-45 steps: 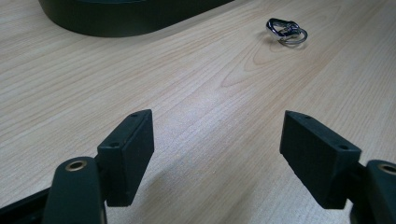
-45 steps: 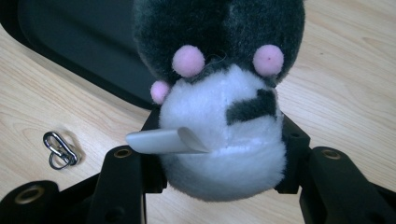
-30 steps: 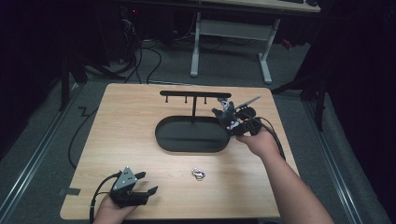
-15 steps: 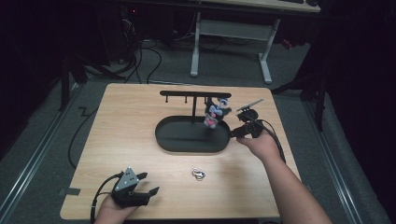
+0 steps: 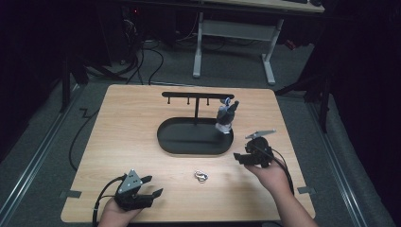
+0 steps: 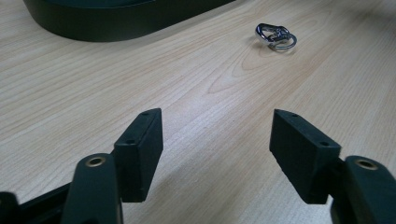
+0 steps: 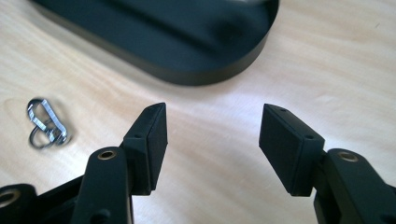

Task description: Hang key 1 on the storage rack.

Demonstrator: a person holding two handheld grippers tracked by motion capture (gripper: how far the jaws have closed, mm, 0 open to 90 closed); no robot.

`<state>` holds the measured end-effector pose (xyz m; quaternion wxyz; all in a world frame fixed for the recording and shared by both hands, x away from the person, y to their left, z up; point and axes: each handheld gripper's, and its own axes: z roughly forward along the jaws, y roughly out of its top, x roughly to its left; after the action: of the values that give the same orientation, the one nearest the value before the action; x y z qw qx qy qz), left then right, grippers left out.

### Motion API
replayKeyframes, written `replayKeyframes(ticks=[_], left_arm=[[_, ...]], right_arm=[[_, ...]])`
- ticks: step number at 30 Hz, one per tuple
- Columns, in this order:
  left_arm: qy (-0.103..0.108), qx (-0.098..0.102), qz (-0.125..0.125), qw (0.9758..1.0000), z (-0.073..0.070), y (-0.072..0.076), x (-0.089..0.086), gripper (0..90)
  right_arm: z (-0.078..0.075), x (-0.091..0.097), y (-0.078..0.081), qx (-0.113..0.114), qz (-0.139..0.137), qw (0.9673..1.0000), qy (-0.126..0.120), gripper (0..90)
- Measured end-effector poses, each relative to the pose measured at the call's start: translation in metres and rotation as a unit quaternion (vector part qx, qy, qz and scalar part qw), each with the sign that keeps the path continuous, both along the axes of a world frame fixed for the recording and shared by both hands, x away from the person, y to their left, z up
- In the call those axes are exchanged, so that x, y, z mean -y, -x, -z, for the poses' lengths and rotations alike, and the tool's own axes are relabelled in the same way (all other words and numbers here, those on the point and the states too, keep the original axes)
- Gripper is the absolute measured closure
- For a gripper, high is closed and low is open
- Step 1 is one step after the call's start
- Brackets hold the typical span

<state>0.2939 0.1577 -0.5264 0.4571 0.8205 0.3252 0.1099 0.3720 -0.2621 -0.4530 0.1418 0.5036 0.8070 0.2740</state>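
A small grey figure keychain hangs by its blue loop from the right end of the black hook rack, over the black oval tray. A silver clip with a key ring lies on the wood in front of the tray, also seen as the clip and the clip. My right gripper hovers low, right of the clip and in front of the tray's right end; the right gripper is open and empty, its jaws just closing slightly. My left gripper rests at the front left; the left gripper is open and empty, its jaws also narrowing a little.
The wooden table stands over a dark floor with cables and a white desk frame behind it. The tray's rim lies just ahead of the right jaws, and the tray's wall is far ahead of the left jaws.
The right gripper has let go of the figure keychain, which now hangs on the rack, and has drawn back toward the person and down. The left gripper has stayed in place.
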Motion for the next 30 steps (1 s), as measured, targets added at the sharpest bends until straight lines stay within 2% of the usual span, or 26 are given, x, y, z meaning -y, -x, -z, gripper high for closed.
replayKeyframes(ticks=[3, 4, 7, 10, 11, 13, 14, 15, 16, 17, 18, 19, 20, 21, 22, 23, 26, 28, 29, 30], left_arm=[[-0.004, 0.004, -0.003, 1.0, -0.001, 0.001, 0.002, 38.3], [-0.008, 0.007, -0.005, 0.9999, -0.001, 0.002, 0.003, 40.5], [-0.017, 0.013, -0.012, 0.9997, -0.001, 0.003, 0.007, 44.9], [-0.02, 0.013, -0.016, 0.9996, -0.002, 0.003, 0.008, 49.0], [-0.018, 0.013, -0.019, 0.9996, -0.002, 0.003, 0.009, 52.3], [-0.018, 0.011, -0.026, 0.9994, -0.003, 0.003, 0.012, 55.8], [-0.018, 0.011, -0.026, 0.9994, -0.003, 0.003, 0.012, 58.0], [-0.016, 0.009, -0.032, 0.9993, -0.003, 0.002, 0.014, 58.0], [-0.011, -0.003, -0.045, 0.9989, -0.004, -0.002, 0.018, 63.6], [-0.011, -0.003, -0.045, 0.9989, -0.004, -0.002, 0.018, 66.6], [-0.017, -0.009, -0.052, 0.9985, -0.005, -0.007, 0.025, 70.7], [-0.017, -0.009, -0.052, 0.9985, -0.005, -0.007, 0.025, 73.1], [-0.044, -0.01, -0.051, 0.9977, -0.004, -0.013, 0.038, 77.2], [-0.054, -0.009, -0.049, 0.9973, -0.003, -0.017, 0.045, 79.6], [-0.059, -0.012, -0.047, 0.9971, -0.002, -0.021, 0.052, 82.9], [-0.059, -0.012, -0.047, 0.9971, -0.002, -0.021, 0.052, 84.9], [-0.071, -0.016, -0.043, 0.9964, -0.002, -0.034, 0.077, 85.8], [-0.078, -0.017, -0.04, 0.996, -0.001, -0.047, 0.1, 85.0], [-0.078, -0.017, -0.04, 0.996, -0.001, -0.047, 0.1, 85.1], [-0.077, -0.02, -0.034, 0.9962, -0.001, -0.052, 0.112, 85.0]], right_arm=[[0.017, 0.007, 0.021, 0.022, 0.007, 0.9994, -0.027, 43.2], [0.022, 0.01, 0.028, 0.032, 0.02, 0.9987, -0.035, 42.8], [0.038, 0.019, 0.049, 0.06, 0.045, 0.9952, -0.063, 43.3], [0.049, 0.024, 0.06, 0.069, 0.053, 0.9936, -0.072, 43.3], [0.058, 0.028, 0.071, 0.082, 0.055, 0.9921, -0.077, 43.3], [0.056, 0.03, 0.078, 0.085, 0.051, 0.9909, -0.091, 44.4], [0.053, 0.031, 0.081, 0.095, 0.047, 0.9896, -0.097, 45.3], [0.053, 0.031, 0.081, 0.095, 0.047, 0.9896, -0.097, 45.3], [0.049, 0.032, 0.086, 0.115, 0.045, 0.9875, -0.098, 46.7], [0.049, 0.032, 0.086, 0.115, 0.045, 0.9875, -0.098, 46.7], [0.05, 0.035, 0.088, 0.114, 0.047, 0.9853, -0.119, 47.2], [0.05, 0.035, 0.088, 0.114, 0.047, 0.9853, -0.119, 47.2], [0.052, 0.034, 0.087, 0.108, 0.042, 0.9851, -0.127, 47.2], [0.053, 0.032, 0.086, 0.104, 0.035, 0.9863, -0.123, 47.2], [0.054, 0.03, 0.085, 0.1, 0.033, 0.987, -0.122, 47.2], [0.054, 0.03, 0.085, 0.1, 0.033, 0.987, -0.122, 47.2], [0.055, 0.027, 0.083, 0.101, 0.019, 0.9874, -0.121, 47.2], [0.056, 0.027, 0.082, 0.095, 0.015, 0.9876, -0.124, 47.2], [0.056, 0.027, 0.082, 0.095, 0.015, 0.9876, -0.124, 47.2], [0.057, 0.028, 0.082, 0.093, 0.013, 0.9876, -0.126, 47.2]])
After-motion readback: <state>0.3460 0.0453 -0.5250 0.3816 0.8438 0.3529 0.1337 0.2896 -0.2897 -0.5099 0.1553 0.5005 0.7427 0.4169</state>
